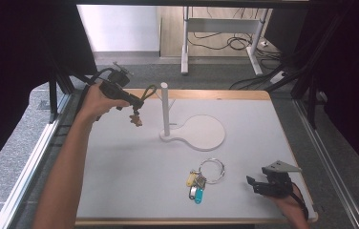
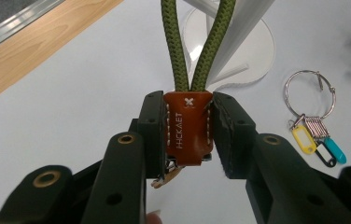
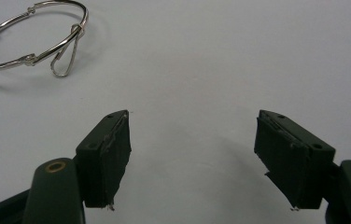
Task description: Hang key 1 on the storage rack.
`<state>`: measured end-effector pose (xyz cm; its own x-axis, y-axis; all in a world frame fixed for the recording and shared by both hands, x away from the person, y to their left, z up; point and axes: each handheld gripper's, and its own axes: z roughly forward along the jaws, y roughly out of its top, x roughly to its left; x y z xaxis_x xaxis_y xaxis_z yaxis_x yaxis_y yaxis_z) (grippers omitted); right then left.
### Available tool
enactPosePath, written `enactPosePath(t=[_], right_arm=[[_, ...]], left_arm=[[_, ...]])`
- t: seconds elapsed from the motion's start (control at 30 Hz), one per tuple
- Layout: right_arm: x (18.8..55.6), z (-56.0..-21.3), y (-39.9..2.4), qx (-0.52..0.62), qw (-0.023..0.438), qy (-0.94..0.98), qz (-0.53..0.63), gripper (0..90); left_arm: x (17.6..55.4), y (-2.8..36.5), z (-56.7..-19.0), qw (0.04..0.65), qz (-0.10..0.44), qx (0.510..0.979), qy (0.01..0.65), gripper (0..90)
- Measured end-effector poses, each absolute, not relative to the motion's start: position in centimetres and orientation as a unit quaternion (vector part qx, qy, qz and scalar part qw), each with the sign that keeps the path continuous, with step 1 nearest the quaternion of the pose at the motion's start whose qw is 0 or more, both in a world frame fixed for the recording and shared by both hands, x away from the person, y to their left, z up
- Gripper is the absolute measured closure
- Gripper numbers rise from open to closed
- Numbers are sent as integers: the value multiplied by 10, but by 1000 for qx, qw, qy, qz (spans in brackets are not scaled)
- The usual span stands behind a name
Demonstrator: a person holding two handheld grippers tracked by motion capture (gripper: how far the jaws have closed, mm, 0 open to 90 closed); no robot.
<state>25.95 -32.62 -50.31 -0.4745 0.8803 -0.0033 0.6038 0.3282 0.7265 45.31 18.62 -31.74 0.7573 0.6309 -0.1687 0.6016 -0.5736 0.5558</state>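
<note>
Leather tab point(image 2: 188, 128) sits clamped in our left gripper point(image 1: 131, 100), its green cord loop point(image 2: 197, 44) pointing toward the white post point(image 1: 165, 109). Our right gripper point(image 3: 192, 158) gapes empty above the white table point(image 1: 130, 171).

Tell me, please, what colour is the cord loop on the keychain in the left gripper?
Olive green; the cord loop shows best in the left gripper view.

Braided olive cord loop point(image 2: 197, 42); smooth stitched brown leather tab point(image 2: 188, 128); shiny metal key ring point(image 2: 310, 93); matt white tabletop point(image 1: 134, 162)
</note>
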Motion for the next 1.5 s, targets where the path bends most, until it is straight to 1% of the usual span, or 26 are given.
enactPosePath(t=[0.6, 0.87, 1.03, 1.23, 1.3, 1.37, 1.4, 1.5], right_arm=[[259, -504, -327, 473, 204, 789, 336, 272], [259, -503, -327, 473, 207, 789, 333, 272], [258, -503, -327, 471, 208, 789, 334, 272], [258, -503, -327, 470, 210, 789, 334, 272], [258, -502, -326, 469, 211, 789, 335, 272], [258, -502, -326, 469, 211, 789, 335, 272], [258, -502, -327, 470, 211, 789, 335, 271], [258, -501, -327, 470, 210, 789, 335, 272]], left_arm=[[469, 176, -331, 303, 1, 888, 346, 670], [468, 167, -341, 303, -6, 891, 339, 669], [465, 164, -347, 294, -2, 895, 335, 665], [461, 158, -355, 279, 18, 896, 344, 657], [458, 154, -358, 280, 23, 897, 342, 635], [457, 153, -359, 280, 28, 896, 343, 589], [454, 151, -360, 279, 39, 895, 345, 586], [450, 151, -360, 279, 41, 895, 345, 568]])
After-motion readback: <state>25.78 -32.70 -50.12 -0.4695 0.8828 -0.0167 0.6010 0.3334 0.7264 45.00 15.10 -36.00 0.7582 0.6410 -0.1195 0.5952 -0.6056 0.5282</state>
